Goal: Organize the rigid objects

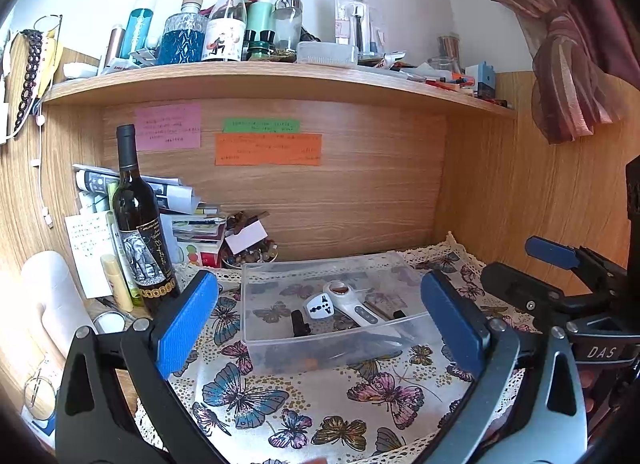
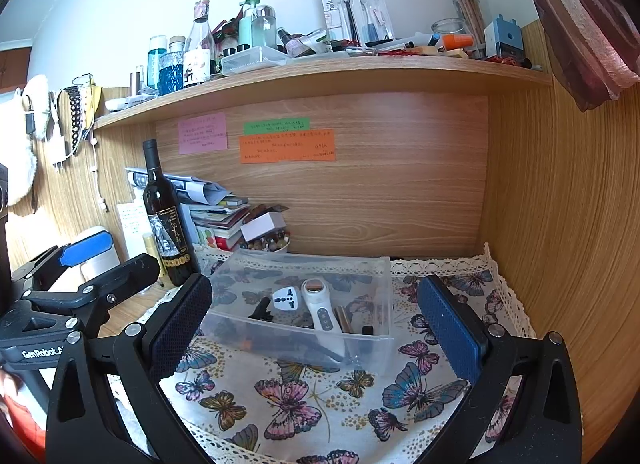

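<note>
Both grippers, left [image 1: 320, 324] and right [image 2: 316, 328], are held wide apart and empty, short of the clear bin [image 1: 280, 338], probably so that it stays framed between the fingers. Inside the bin, set on a butterfly cloth [image 1: 320, 404], a white adapter [image 1: 319, 306], a white handheld device [image 1: 356, 306] and small dark pieces are gathered. A wine bottle [image 1: 138, 224] is left upright beside it.

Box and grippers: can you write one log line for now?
left gripper: open, empty | right gripper: open, empty | box: on cloth, holds adapter, white device
</note>
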Tool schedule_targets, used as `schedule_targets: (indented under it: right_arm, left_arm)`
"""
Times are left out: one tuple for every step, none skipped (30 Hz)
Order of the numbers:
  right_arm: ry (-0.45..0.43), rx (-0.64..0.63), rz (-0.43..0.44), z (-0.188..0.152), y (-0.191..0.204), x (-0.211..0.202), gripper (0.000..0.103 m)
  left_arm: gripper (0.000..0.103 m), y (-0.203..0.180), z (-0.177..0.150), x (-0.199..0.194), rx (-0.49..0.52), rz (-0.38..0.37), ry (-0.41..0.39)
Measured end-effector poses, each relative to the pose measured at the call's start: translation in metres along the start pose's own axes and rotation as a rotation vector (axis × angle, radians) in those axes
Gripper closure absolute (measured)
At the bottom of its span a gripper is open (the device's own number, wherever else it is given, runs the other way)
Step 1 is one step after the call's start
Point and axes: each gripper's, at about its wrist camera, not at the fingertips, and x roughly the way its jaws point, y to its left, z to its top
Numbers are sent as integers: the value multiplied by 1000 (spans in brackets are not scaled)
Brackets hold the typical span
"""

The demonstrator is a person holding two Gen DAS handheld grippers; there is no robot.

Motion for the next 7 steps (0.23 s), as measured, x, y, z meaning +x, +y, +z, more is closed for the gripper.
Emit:
schedule_targets:
  right_arm:
    - [1, 0, 0, 0, 0, 0, 0]
    - [1, -1, 0, 0, 0, 1, 0]
    - [3, -2, 1, 0, 0, 1, 0]
    - [5, -2, 1, 0, 0, 2, 0]
    - [7, -2, 1, 0, 1, 3, 0]
    - [8, -2, 1, -1, 1, 3, 0]
    - [9, -4, 1, -1, 2, 4, 0]
  left_arm:
    - [0, 0, 0, 0, -1, 0, -1]
    - [0, 1, 0, 0, -3, 1, -4]
    - [0, 1, 0, 0, -4, 2, -5]
    - [0, 2, 0, 0, -7, 1, -7]
    - [0, 2, 0, 0, -9, -2, -6]
    - [0, 3, 0, 1, -10, -4, -4]
    - [0, 4, 0, 1, -10, -4, -3]
